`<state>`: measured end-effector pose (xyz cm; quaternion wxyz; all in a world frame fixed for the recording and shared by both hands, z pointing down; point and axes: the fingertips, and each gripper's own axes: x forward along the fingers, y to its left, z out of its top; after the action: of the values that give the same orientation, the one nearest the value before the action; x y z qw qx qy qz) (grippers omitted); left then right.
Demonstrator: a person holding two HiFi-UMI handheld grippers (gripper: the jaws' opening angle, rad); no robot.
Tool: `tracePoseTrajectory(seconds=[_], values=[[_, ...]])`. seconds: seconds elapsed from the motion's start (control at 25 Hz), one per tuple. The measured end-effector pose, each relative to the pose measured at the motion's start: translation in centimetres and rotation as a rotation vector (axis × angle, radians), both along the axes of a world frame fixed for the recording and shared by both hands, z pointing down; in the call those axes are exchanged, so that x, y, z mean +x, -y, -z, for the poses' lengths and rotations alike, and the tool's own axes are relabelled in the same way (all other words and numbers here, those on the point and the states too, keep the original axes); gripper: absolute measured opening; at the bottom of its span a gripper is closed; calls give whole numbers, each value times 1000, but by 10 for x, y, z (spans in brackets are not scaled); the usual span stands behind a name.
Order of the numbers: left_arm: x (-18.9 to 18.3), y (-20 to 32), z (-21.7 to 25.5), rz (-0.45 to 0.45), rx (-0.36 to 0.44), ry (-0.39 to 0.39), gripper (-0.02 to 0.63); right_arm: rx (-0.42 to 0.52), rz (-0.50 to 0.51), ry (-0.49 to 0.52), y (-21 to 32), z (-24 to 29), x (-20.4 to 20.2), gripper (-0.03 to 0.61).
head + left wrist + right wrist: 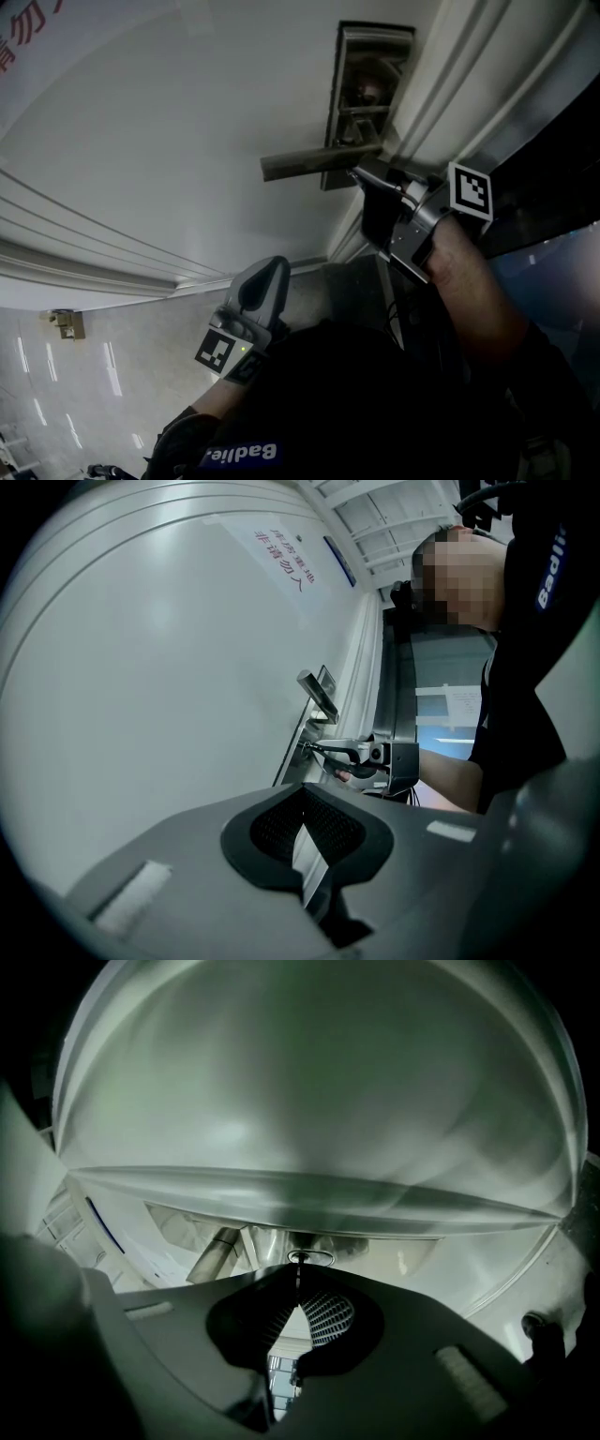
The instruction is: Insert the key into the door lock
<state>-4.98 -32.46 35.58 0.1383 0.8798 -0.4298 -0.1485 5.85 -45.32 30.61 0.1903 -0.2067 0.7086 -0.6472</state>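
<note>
On the white door [169, 122] sits a metal lock plate [366, 89] with a lever handle [305, 166]. My right gripper [361, 174] points at the plate just under the lever. It is shut on a thin key [299, 1272], whose tip is at the oval keyhole [310, 1258]. The left gripper view shows this from the side, with the key [312, 747] touching the lock plate [302, 754]. My left gripper [272, 269] hangs lower and well back from the door. Its jaws are shut with nothing between them.
The door frame and dark door edge [525, 103] run to the right of the lock. White mouldings [94, 244] cross the door below the handle. A glossy floor [84, 375] lies beneath. The person's arm [478, 291] stretches up to the right gripper.
</note>
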Motion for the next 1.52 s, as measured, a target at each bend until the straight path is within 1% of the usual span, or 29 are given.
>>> tracePoseTrajectory(seconds=[0.16,0.28,0.32,0.44,0.56,0.76,0.92,1.08,1.16,1.36,1.52], values=[[0,0,0,1,0,-2,14,16,-11,12,0,1,0,17],[2,-3,1,-3,1,4,14,48,-8,22,0,2,0,29],[3,-4,1,-3,1,6,14,65,-5,26,0,4,0,44],[4,-7,1,4,0,10,15,108,20,47,-3,12,-5,125],[5,-10,0,10,-3,13,14,114,40,73,-7,12,-9,149],[11,-24,2,22,-9,25,14,75,24,119,-20,1,0,149],[15,-38,-4,56,-37,61,14,48,40,156,-33,-11,6,147],[13,-51,-15,102,-70,79,15,43,63,169,-46,-26,9,146],[13,-57,-17,109,-79,83,14,49,62,172,-53,-31,11,146],[16,-71,-10,73,-57,96,14,65,35,177,-74,-38,5,140],[14,-83,-6,34,-40,71,14,78,17,175,-96,-36,-4,127]])
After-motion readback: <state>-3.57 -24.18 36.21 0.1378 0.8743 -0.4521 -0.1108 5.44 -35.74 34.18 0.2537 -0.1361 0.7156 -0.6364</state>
